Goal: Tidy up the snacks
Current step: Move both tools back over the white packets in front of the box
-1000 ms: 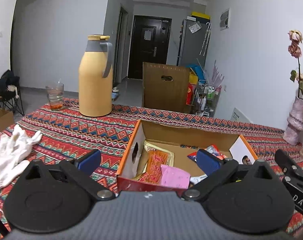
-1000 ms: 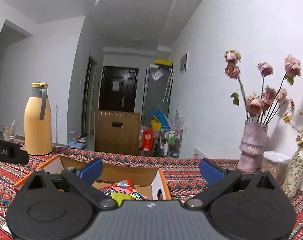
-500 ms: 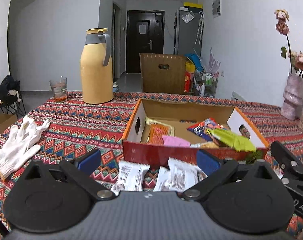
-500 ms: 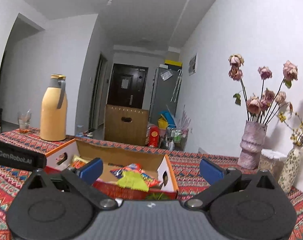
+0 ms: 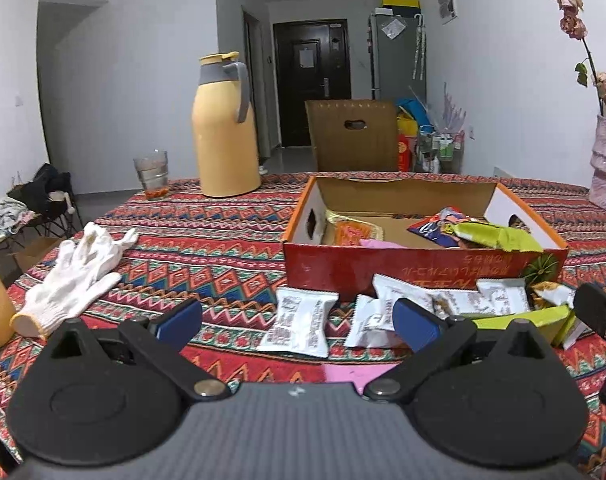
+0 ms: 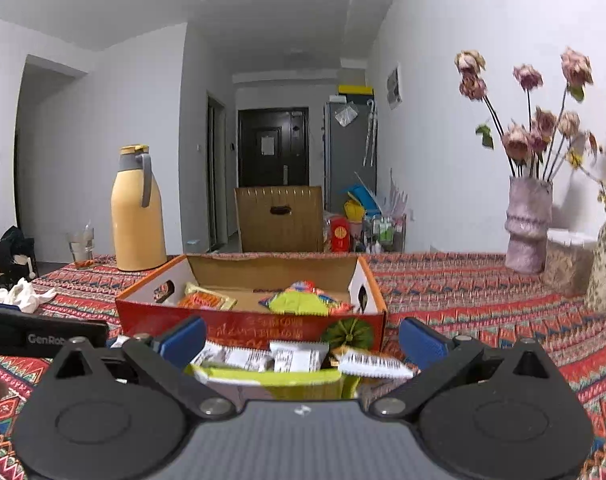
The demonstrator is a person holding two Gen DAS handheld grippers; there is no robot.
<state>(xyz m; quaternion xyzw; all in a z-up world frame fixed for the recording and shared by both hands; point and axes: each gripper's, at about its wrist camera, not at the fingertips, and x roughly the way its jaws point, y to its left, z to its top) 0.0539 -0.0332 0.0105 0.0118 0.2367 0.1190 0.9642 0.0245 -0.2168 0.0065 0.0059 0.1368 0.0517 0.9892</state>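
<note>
left wrist: low over tablecloth (image 5: 223,240), aimed forward at red box (image 5: 383,268), near | right wrist: same heading, set further right | shared: red box (image 6: 263,326), yellow flask (image 6: 137,216), door (image 6: 273,148)

The right gripper (image 6: 303,342) hangs with its jaws spread wide above white snack packets (image 6: 263,358) and a green packet (image 6: 271,378) on the patterned surface (image 6: 463,304), just before the red cardboard box (image 6: 251,326) holding more snacks.
</note>
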